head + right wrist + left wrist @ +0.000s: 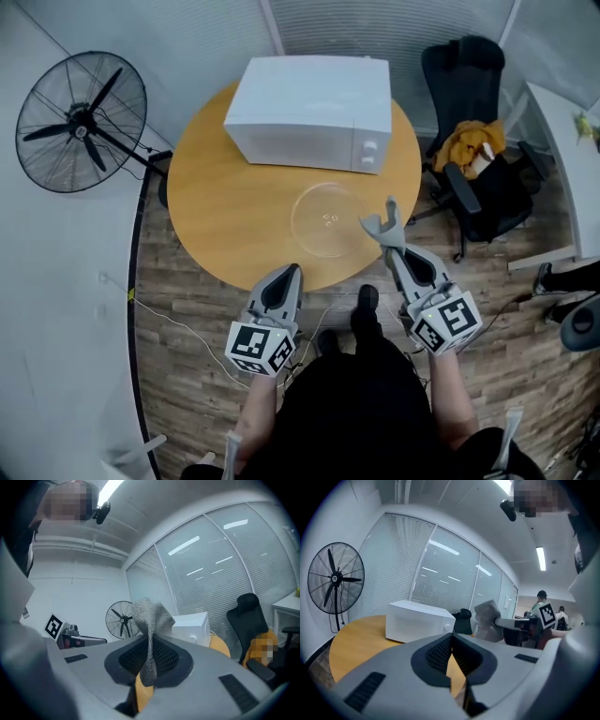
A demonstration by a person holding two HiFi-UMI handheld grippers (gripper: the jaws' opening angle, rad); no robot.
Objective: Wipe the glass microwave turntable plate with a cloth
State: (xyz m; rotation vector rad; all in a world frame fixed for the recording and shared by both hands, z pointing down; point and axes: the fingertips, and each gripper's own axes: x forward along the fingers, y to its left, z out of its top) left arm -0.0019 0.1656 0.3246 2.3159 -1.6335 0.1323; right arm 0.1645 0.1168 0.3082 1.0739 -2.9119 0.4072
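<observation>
Plate: glass turntable plate (328, 220) lies flat near the worktop's (216, 202) near edge, in front of the microwave (309, 112).
Right gripper (388, 240): my jaws pinch the cloth (380, 221) by the plate's right rim; nearer hand.
Left gripper (287, 274): jaws closed, empty, at the near edge.

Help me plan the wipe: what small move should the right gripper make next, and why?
Probably lower the right gripper toward the glass plate: its jaws pinch the cloth, which seems poised above the plate's right edge.

Head view steeply down; 2 gripper views level, sharing microwave (419, 621)
</observation>
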